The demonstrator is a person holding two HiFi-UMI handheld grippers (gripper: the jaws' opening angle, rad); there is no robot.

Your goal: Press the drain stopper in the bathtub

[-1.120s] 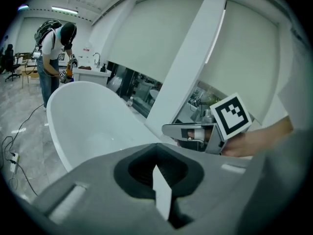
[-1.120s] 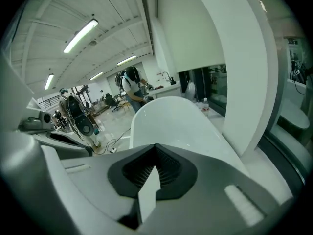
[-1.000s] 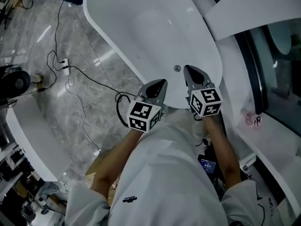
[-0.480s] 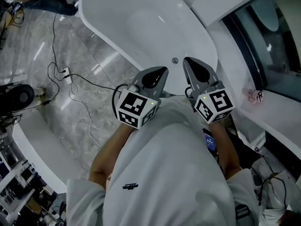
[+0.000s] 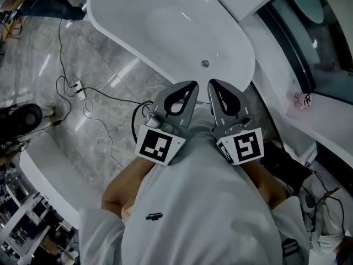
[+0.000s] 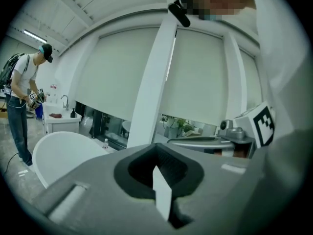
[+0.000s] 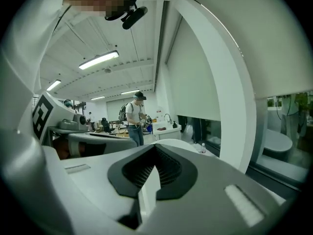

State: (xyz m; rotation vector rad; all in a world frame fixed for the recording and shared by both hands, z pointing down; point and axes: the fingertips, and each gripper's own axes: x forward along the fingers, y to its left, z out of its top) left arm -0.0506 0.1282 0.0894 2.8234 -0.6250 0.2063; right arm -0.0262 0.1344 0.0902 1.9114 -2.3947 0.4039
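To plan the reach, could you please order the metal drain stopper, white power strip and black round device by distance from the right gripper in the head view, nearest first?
1. Round metal drain stopper, in the tub ahead of the right gripper.
2. White power strip, floor, left.
3. Black round device, far left edge.

Black cables and a power strip are spread over the grey marble floor; a person with a backpack is seen beyond.

Lab-like bathroom mock-up: bathtub, floor cables
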